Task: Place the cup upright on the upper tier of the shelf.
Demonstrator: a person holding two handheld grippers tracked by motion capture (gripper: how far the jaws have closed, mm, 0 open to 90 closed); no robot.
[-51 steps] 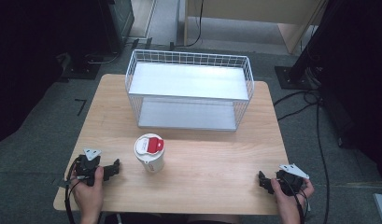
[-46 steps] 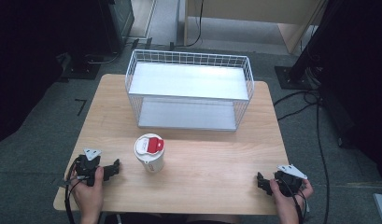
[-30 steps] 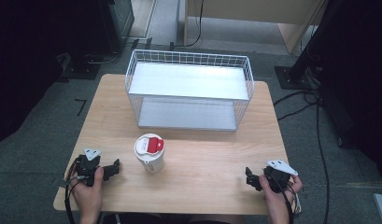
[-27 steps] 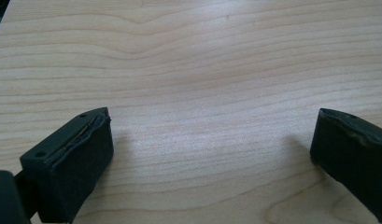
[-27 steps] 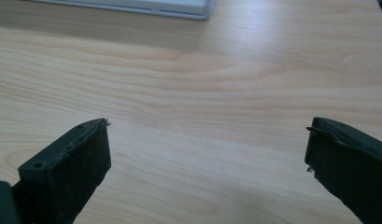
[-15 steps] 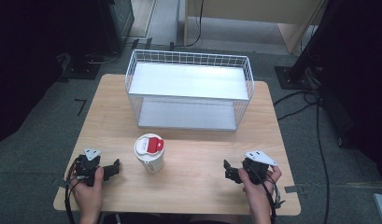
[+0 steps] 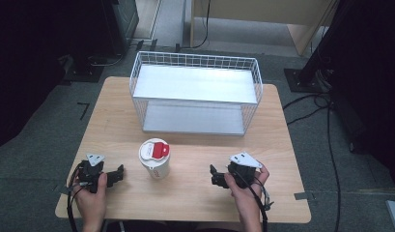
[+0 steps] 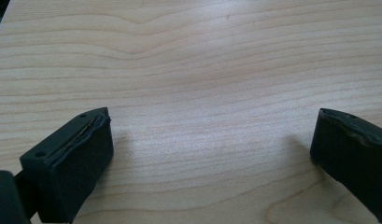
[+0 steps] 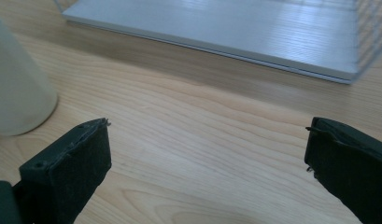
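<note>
A white cup (image 7: pixel 154 159) with a white and red lid stands upright on the wooden table (image 7: pixel 195 193), in front of a white wire basket (image 7: pixel 195 99). My left gripper (image 7: pixel 119 172) rests at the table's front left, left of the cup, open over bare wood (image 8: pixel 207 135). My right gripper (image 7: pixel 213 175) is at the front, right of the cup and pointing toward it, open with nothing between its jaws (image 9: pixel 207 154). In the right gripper view the cup's lower body (image 9: pixel 18 88) stands at the left edge, apart from the jaws.
The wire basket has a grey floor panel (image 9: pixel 216 32) and a white upper shelf (image 7: pixel 197 82). Cables (image 7: pixel 320 125) run over the dark floor to the table's right. A black stand base (image 7: pixel 301 79) sits beyond the table's far right corner.
My right gripper has slid left along the table's front, from the right corner toward the cup. The left gripper and the cup have stayed put.
</note>
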